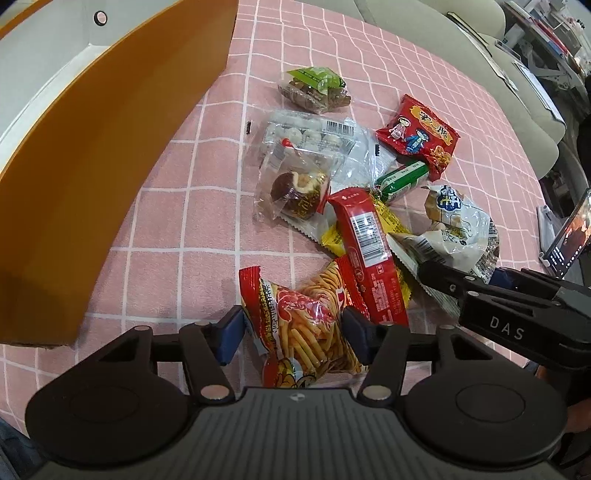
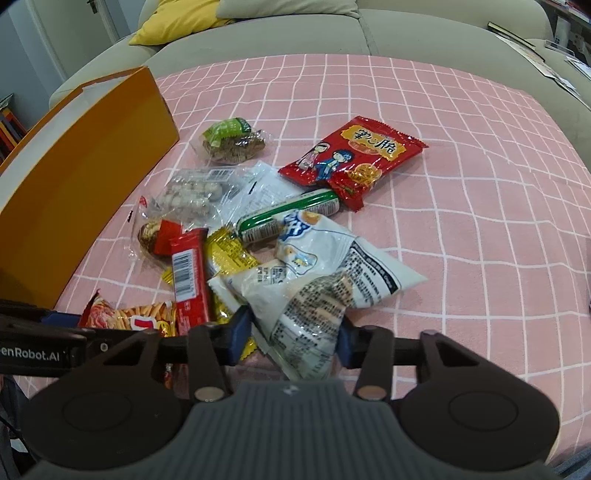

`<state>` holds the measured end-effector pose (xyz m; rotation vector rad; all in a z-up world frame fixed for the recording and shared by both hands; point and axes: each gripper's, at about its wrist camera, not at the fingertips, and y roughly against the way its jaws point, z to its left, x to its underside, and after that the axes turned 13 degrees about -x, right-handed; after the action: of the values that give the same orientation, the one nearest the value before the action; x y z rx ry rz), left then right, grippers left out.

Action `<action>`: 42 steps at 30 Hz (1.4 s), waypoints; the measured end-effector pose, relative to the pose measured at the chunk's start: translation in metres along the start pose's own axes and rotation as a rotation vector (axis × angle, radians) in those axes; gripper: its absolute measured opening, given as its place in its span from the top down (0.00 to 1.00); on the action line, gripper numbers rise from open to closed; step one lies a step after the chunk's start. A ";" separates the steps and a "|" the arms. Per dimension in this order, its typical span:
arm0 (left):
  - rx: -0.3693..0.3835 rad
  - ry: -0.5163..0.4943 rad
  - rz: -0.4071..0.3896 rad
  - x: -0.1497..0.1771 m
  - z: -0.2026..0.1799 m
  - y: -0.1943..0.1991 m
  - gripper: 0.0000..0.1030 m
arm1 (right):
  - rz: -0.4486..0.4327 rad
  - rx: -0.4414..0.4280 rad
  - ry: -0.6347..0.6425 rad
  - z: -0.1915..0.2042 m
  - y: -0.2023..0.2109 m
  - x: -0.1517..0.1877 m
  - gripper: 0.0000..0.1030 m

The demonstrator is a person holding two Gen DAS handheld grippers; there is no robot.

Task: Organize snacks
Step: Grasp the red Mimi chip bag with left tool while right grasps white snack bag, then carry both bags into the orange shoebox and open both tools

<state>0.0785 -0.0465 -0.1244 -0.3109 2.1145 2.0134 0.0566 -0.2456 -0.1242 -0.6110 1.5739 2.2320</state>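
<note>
A heap of snack packets lies on a pink checked cloth (image 2: 461, 206) spread over the desk, with an orange box (image 2: 88, 177) standing along its left side. The left claw (image 1: 293, 332) has its blue pads on either side of a red bag of potato sticks (image 1: 306, 317) at the near edge of the heap; the pads appear to press the bag's sides, so it looks gripped at a middling width. The right claw (image 2: 293, 334) is closed on the crumpled end of a white printed snack bag (image 2: 306, 317), its pads pinching the wrapper. Just beyond, a red bar with a barcode (image 2: 188, 277) lies across a yellow packet (image 2: 229, 254). A green-and-white sausage stick (image 2: 288, 214) rests between the white bags and a red cartoon-printed crisp packet (image 2: 351, 158). Nearer the box lie a clear pack of small round balls (image 2: 192, 195), a clear wrapper holding a brown chocolate-like sweet (image 1: 291, 188), and, farthest off, a green-labelled pack of brown snacks (image 2: 232, 140). A beige sofa (image 2: 406, 33) with a yellow cushion (image 2: 177, 18) stands behind the desk.
</note>
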 end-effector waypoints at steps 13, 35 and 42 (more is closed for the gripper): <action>0.007 0.021 -0.116 0.004 0.009 0.039 0.50 | -0.063 0.017 0.061 0.020 0.029 0.005 0.65; -0.214 0.037 -0.373 -0.035 0.113 0.166 0.50 | -0.097 -0.294 0.498 0.191 0.054 -0.059 0.66; -0.303 -0.005 -0.321 -0.059 0.142 0.150 0.51 | 0.003 -0.329 0.626 0.241 0.014 -0.085 0.66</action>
<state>0.0919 0.1031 0.0297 -0.6463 1.6250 2.1224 0.0853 -0.0249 0.0028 -1.5185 1.4424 2.4624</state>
